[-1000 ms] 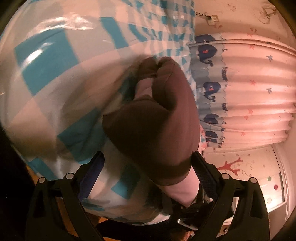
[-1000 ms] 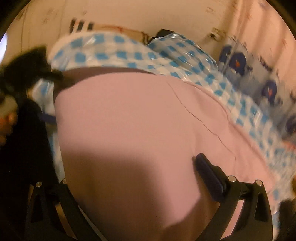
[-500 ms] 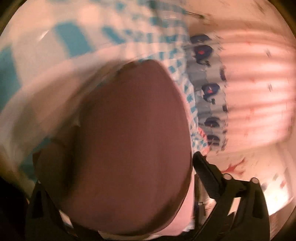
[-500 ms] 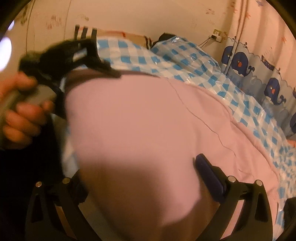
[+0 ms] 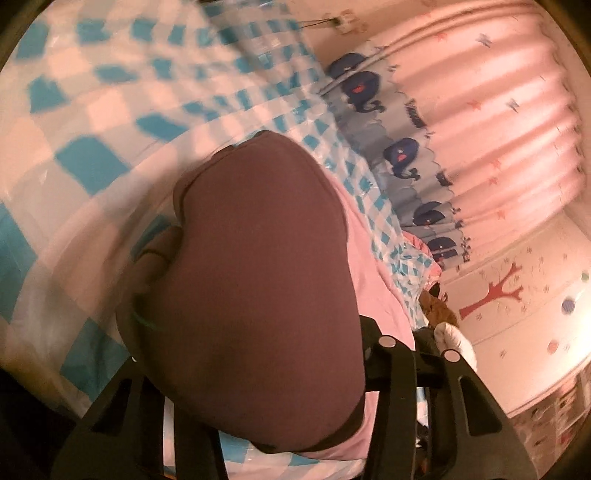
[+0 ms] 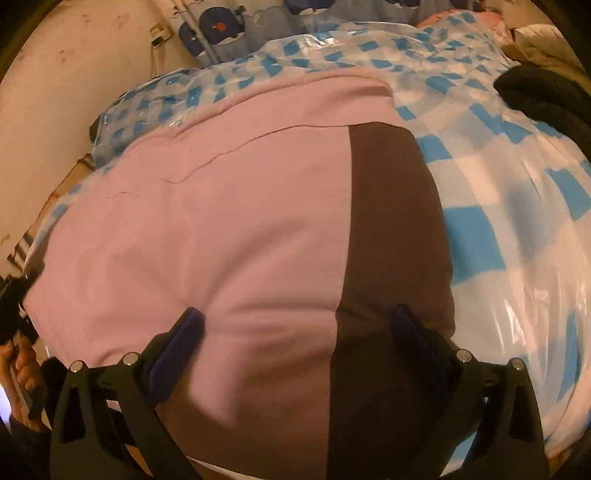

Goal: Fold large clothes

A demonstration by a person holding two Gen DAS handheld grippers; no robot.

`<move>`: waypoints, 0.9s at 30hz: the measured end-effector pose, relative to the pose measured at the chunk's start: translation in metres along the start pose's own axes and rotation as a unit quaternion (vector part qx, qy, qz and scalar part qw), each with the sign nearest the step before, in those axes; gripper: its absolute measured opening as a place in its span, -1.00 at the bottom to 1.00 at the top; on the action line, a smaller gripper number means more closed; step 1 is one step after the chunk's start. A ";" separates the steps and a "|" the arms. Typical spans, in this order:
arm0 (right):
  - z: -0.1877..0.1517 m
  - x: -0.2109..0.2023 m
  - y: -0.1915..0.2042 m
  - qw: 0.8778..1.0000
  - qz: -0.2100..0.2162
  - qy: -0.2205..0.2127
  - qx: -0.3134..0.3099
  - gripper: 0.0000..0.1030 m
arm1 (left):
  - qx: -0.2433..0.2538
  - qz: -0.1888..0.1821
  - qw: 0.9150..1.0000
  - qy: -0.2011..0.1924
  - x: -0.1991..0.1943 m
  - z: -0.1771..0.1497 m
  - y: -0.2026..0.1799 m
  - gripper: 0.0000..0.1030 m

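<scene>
A large pink and dark brown garment (image 6: 229,236) lies on a blue-and-white checked plastic sheet (image 6: 487,206). In the right wrist view its brown band (image 6: 388,229) runs down the right side. My right gripper (image 6: 295,328) is open, its two fingers standing wide apart over the garment's near edge. In the left wrist view a brown part of the garment (image 5: 258,288) bulges over my left gripper (image 5: 255,413) and hides the fingertips; pink cloth (image 5: 373,280) shows beside it.
A pink curtain with a whale border (image 5: 461,122) hangs beyond the sheet. A wall socket (image 5: 345,26) sits on the wall. A dark garment (image 6: 543,96) lies at the far right of the sheet. A hand holding the other gripper (image 6: 18,347) shows at the left edge.
The right gripper has swung so that the brown band now lies to the right, and both its fingers show, open. The brown cloth has spread over the left gripper.
</scene>
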State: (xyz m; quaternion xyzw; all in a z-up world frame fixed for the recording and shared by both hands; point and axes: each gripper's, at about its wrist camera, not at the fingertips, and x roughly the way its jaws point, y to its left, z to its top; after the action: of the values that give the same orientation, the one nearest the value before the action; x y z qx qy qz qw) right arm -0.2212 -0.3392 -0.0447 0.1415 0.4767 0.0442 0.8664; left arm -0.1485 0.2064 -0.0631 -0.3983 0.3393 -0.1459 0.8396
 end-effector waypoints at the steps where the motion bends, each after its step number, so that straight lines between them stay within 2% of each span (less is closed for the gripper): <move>1: 0.005 -0.007 0.002 1.000 -0.003 0.005 0.005 0.89 | 0.010 -0.001 1.000 -0.002 -0.004 0.000 -0.004 -0.23; 3: 0.014 -0.031 0.008 0.999 0.020 -0.043 0.004 0.89 | 0.027 0.001 1.000 -0.003 -0.008 0.001 -0.013 -0.23; 4: 0.018 -0.041 0.013 0.998 0.014 -0.066 -0.010 0.89 | 0.036 0.003 0.999 -0.003 -0.009 0.002 -0.017 -0.23; 6: 0.033 -0.051 0.027 0.992 -0.036 -0.107 -0.052 0.89 | 0.047 0.007 0.999 -0.001 -0.009 0.004 -0.023 -0.24; 8: 0.047 -0.046 0.029 0.989 -0.067 -0.117 -0.068 0.89 | 0.060 0.010 0.998 -0.002 -0.010 0.004 -0.030 -0.25; 9: 0.055 -0.035 0.028 0.985 -0.099 -0.118 -0.080 0.89 | 0.070 0.011 0.997 -0.004 -0.011 0.004 -0.034 -0.25; 10: 0.062 -0.012 0.024 0.982 -0.134 -0.093 -0.090 0.89 | 0.074 0.012 0.997 -0.005 -0.012 0.003 -0.036 -0.25; 11: 0.064 0.016 0.016 0.984 -0.144 -0.041 -0.096 0.89 | 0.078 0.011 0.997 -0.006 -0.013 0.003 -0.038 -0.25; 12: 0.066 0.044 0.000 0.993 -0.100 0.018 -0.064 0.89 | 0.079 0.012 0.997 -0.006 -0.013 0.002 -0.039 -0.25; 13: 0.068 0.041 -0.006 0.995 -0.088 0.014 -0.047 0.89 | 0.080 0.014 0.997 -0.004 -0.013 0.002 -0.038 -0.25; 16: 0.070 0.012 0.010 0.990 -0.108 -0.044 -0.078 0.89 | 0.077 0.024 0.997 -0.001 -0.010 0.002 -0.034 -0.25; 19: 0.065 -0.008 0.058 0.980 -0.073 -0.095 -0.160 0.89 | 0.069 0.025 0.997 0.001 -0.008 -0.001 -0.025 -0.25; 21: 0.067 -0.007 0.092 0.972 -0.049 -0.103 -0.206 0.89 | 0.064 0.027 0.998 0.001 -0.007 -0.002 -0.021 -0.24; 23: 0.074 0.007 0.125 0.967 -0.040 -0.092 -0.236 0.89 | 0.055 0.033 0.998 0.004 -0.006 -0.003 -0.018 -0.19; 24: 0.078 0.014 0.135 0.966 -0.037 -0.087 -0.241 0.89 | 0.045 0.036 0.998 0.007 -0.005 -0.003 -0.015 -0.12; 25: 0.082 0.026 0.143 0.967 -0.035 -0.075 -0.243 0.89 | 0.034 0.039 0.999 0.009 -0.003 -0.002 -0.012 0.03; 26: 0.087 0.046 0.149 0.968 -0.045 -0.052 -0.243 0.89 | 0.019 0.045 0.999 0.015 0.001 -0.002 -0.007 0.12; 27: 0.081 0.063 0.153 0.968 -0.049 -0.033 -0.244 0.89 | 0.001 0.052 0.998 0.023 0.005 -0.003 -0.001 0.32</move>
State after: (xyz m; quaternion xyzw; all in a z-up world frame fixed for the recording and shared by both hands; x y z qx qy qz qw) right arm -0.1103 -0.1959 -0.0105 -0.0965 0.4290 0.1119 0.8911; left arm -0.1471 0.2011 -0.0656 -0.3761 0.3784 -0.1114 0.8384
